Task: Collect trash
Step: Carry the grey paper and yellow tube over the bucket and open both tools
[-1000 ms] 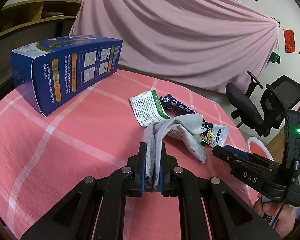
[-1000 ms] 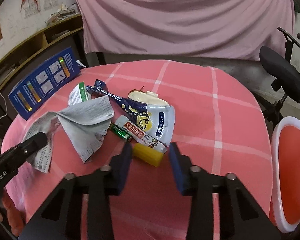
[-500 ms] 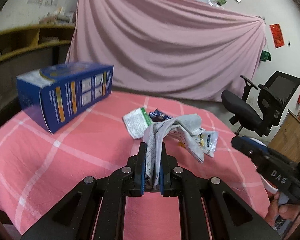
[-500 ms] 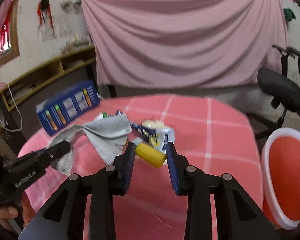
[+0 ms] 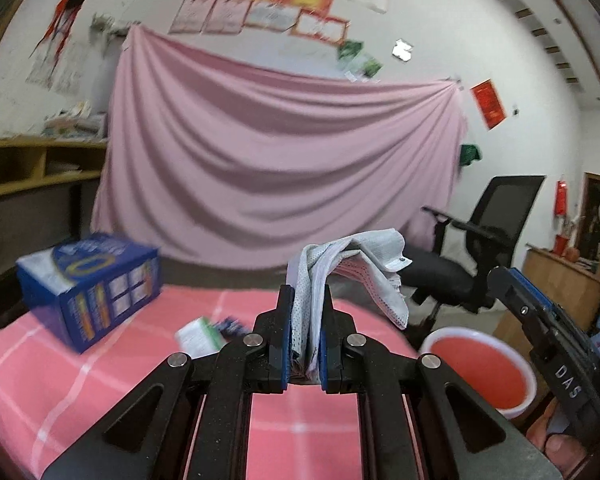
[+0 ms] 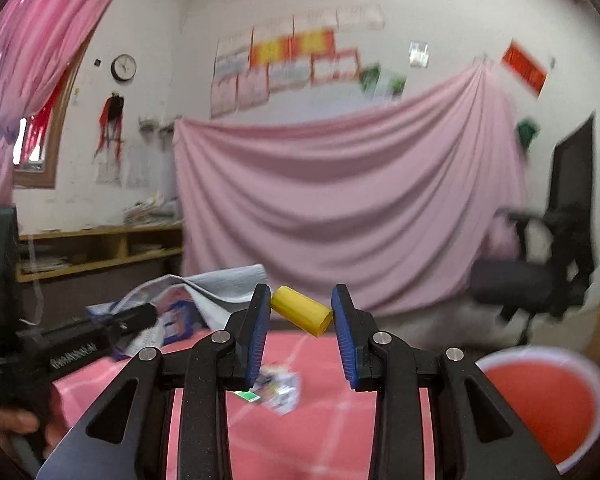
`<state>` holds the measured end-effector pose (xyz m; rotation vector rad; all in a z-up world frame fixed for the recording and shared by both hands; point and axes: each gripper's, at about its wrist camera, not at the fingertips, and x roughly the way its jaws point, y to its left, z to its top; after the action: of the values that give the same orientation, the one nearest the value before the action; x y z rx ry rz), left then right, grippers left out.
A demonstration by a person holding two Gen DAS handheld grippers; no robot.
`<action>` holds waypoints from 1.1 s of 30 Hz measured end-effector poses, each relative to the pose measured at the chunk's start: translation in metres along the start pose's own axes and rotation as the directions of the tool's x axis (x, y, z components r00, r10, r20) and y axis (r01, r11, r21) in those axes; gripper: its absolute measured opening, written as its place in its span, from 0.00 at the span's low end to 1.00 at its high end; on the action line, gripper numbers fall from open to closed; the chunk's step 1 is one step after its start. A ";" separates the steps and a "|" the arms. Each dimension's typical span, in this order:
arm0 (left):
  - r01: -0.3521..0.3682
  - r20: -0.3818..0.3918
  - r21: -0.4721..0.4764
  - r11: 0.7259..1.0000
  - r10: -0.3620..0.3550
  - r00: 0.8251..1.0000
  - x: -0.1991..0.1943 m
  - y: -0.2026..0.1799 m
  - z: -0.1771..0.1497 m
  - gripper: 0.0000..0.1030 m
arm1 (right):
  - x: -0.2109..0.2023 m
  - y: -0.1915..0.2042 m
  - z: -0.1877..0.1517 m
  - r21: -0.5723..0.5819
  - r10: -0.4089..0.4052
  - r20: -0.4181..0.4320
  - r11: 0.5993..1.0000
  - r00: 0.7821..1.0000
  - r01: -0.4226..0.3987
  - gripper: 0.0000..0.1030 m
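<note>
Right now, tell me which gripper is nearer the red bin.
Right. The right gripper, holding the yellow piece, sits just left of the red bin. The left gripper, clamping the cloth, is farther left over the table.

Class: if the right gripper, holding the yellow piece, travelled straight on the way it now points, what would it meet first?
Probably the hanging pink cloth. The right gripper points level, above the table; nothing else shows ahead of the yellow cylinder, though depth is unclear.

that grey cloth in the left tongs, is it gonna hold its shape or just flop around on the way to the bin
Likely floppy: the cloth folds over above the left tongs and its free end droops to one side. It probably weighs little, since a thin pinch holds it up. The hanging end may swing or snag at the bin.
</note>
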<state>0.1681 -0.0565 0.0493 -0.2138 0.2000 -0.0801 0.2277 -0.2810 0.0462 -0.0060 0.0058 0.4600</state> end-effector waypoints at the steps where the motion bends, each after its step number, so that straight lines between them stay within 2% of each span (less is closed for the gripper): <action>1: 0.010 0.008 0.007 1.000 -0.010 1.000 0.001 -0.007 0.002 0.08 | -0.003 -0.006 0.003 0.002 -0.013 0.011 1.000 1.000 0.013 0.28; 9: 0.132 0.054 0.114 0.985 -0.139 0.989 0.022 -0.079 0.014 0.08 | -0.025 -0.064 0.014 0.055 -0.166 0.053 0.985 0.985 0.164 0.28; 16: 0.239 0.031 0.173 0.956 -0.248 0.968 0.052 -0.139 0.011 0.08 | -0.037 -0.116 0.009 0.150 -0.310 0.011 0.940 0.951 0.305 0.29; 21: 0.297 -0.042 0.179 0.938 -0.294 0.955 0.080 -0.177 0.001 0.08 | -0.038 -0.143 0.000 0.189 -0.374 -0.055 0.907 0.926 0.378 0.29; 27: 0.327 -0.175 0.133 0.936 -0.303 0.937 0.121 -0.202 -0.015 0.08 | -0.031 -0.182 -0.019 0.256 -0.405 -0.205 0.857 0.891 0.448 0.29; 33: 0.349 -0.303 0.085 0.933 -0.310 0.901 0.157 -0.219 -0.024 0.08 | -0.024 -0.197 -0.032 0.281 -0.408 -0.303 0.825 0.861 0.490 0.29</action>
<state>0.3035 -0.2904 0.0445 -0.0948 0.4446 -0.4651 0.2932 -0.4681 0.0158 0.2870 0.3123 -0.0302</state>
